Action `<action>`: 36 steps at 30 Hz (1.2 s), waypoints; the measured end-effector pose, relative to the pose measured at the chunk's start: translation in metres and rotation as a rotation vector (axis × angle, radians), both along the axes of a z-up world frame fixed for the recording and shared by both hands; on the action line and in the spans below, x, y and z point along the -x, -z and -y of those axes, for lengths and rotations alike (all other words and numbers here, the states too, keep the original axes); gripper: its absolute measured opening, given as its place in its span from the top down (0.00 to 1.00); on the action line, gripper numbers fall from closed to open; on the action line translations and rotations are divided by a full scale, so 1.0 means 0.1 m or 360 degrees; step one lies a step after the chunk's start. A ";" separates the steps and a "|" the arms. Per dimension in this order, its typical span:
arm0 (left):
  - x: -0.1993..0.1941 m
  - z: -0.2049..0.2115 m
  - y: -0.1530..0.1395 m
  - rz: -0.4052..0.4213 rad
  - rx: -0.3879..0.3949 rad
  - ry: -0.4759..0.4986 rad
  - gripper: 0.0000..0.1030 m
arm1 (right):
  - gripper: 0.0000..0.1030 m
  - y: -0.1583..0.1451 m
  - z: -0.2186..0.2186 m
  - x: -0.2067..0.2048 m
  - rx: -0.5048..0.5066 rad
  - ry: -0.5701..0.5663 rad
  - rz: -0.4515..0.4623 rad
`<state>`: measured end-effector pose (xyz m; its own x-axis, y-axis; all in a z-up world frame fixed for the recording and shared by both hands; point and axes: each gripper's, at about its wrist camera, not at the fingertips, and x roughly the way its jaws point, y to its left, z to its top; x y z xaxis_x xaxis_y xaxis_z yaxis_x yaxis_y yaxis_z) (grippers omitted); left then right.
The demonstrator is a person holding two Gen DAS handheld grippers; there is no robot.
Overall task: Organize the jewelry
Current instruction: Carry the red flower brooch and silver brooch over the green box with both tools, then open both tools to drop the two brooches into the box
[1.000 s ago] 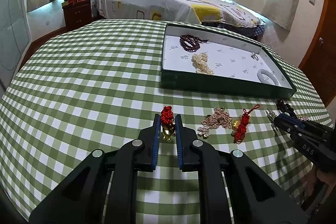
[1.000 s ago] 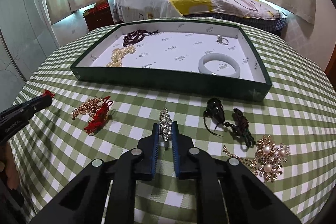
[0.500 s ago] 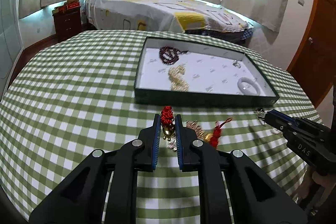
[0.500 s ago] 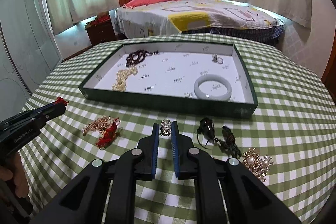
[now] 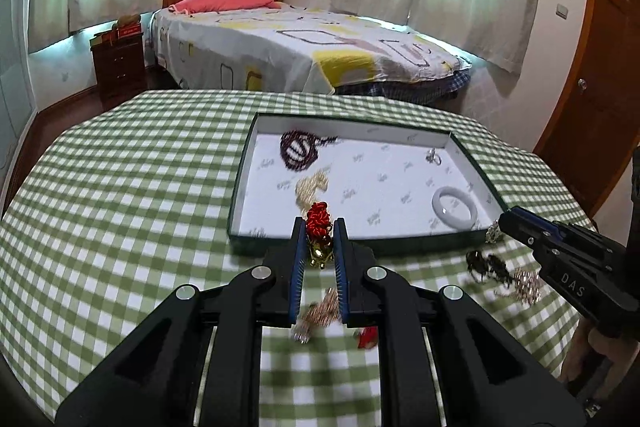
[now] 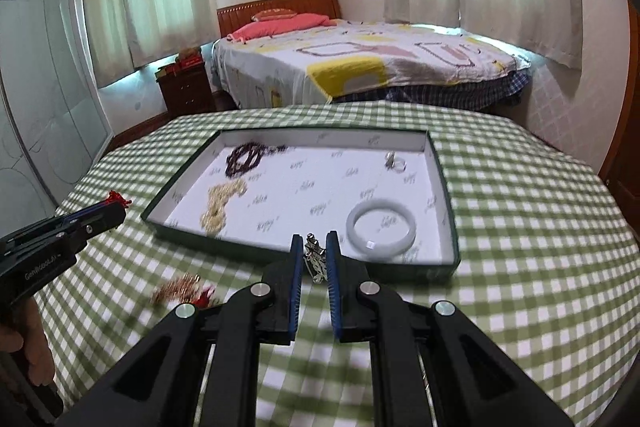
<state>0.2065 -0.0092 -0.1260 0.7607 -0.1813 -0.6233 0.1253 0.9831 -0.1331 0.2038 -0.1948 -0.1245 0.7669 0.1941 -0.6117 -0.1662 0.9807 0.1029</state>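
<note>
The left gripper [image 5: 319, 227] clamps a red-knotted gold charm [image 5: 319, 235] between its jaws while the right gripper [image 6: 315, 247] pinches a silver brooch [image 6: 313, 259], the green-walled tray [image 6: 256, 251] lying just beyond both sets of fingertips.

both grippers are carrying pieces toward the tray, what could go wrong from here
1. The left gripper pinches the red-knot gold charm only at its tips; it might slip out.
2. The right gripper could drop its silver piece onto the white bangle.
3. Either piece may catch the tray's near wall.
</note>
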 end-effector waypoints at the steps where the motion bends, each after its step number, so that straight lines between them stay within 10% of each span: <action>1: -0.04 0.02 -0.02 0.0007 0.0003 0.0007 0.87 | 0.88 -0.03 0.01 -0.04 0.0005 0.0003 0.0013; 13: -1.05 0.42 -0.09 0.0020 0.0021 0.0059 0.87 | 0.88 -0.29 -0.02 -0.92 0.0073 -0.0014 0.0147; 36: -2.48 0.73 0.78 -0.0570 -0.0014 0.0111 0.86 | 0.87 0.34 -0.12 -2.12 0.0125 -0.0103 -0.0363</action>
<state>0.4544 -0.0820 -0.2037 0.4799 -0.2185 -0.8497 0.1389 0.9752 -0.1724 0.4161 -0.1833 -0.1589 0.5950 0.1832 -0.7826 -0.2102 0.9753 0.0685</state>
